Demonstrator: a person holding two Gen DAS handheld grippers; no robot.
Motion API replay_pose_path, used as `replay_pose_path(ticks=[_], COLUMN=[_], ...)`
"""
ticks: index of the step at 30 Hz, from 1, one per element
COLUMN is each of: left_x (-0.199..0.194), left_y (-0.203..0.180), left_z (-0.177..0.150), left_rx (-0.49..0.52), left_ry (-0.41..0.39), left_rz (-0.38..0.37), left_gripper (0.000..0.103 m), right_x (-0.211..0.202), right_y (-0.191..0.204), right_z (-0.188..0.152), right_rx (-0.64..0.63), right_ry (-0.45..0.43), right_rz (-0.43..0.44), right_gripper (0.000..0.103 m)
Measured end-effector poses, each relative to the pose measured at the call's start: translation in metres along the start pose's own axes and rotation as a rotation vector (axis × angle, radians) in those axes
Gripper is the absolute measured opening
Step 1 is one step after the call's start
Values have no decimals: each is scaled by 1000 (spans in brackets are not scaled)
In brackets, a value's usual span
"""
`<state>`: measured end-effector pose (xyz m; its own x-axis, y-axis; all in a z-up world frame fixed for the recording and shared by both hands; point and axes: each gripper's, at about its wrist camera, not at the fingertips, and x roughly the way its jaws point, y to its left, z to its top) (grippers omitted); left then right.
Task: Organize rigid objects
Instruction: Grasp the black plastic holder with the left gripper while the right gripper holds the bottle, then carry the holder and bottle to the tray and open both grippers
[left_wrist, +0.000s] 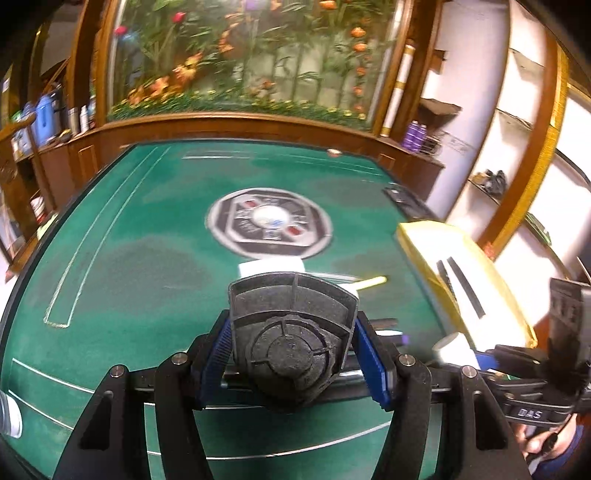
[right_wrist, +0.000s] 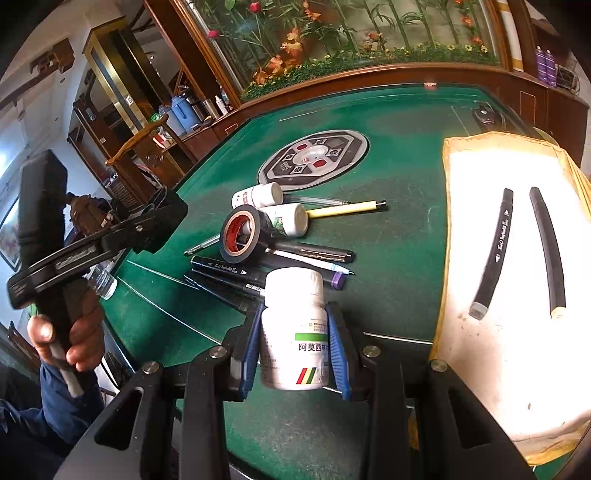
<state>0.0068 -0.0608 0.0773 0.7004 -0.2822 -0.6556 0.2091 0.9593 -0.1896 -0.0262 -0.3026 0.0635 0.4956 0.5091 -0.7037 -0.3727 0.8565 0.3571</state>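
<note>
Left fingers (left_wrist: 293, 354) clamp black plastic part (left_wrist: 291, 332); right fingers (right_wrist: 295, 354) grip white pill bottle (right_wrist: 293, 328)

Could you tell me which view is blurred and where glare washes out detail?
Left wrist view: motion-smeared, round grey table centrepiece soft, dark ribbed plastic piece close-up sharper. Right wrist view: sharp, but white yellow-rimmed tray overexposed around two black markers.

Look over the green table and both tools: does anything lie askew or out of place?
Yes. The pens, black tape roll and two tipped-over white bottles lie jumbled and crossing mid-table, while only two black markers lie side by side on the white tray. The tray's floor also looks stained.
</note>
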Motion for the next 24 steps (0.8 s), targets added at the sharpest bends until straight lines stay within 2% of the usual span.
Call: replay_pose_path(ticks=[9, 14, 20, 24], left_x=[1, 1, 7, 18], left_y=[-35, -60, -101, -139], left_z=[-6, -7, -2, -3], left_rx=[36, 71, 112, 144], left_ry=[17, 26, 38, 70], left_rz=[-55, -93, -167, -255], left_gripper=[66, 66, 66, 66], right_x=[-12, -29, -53, -74], right_y=[-10, -18, -45, -73], right_z=[-7, -6, -3, -5], right_rx=[29, 43, 95, 150], right_ry=[-29, -75, -144, -186], right_rz=[4, -12, -53, -115], right_gripper=[32, 32, 32, 32])
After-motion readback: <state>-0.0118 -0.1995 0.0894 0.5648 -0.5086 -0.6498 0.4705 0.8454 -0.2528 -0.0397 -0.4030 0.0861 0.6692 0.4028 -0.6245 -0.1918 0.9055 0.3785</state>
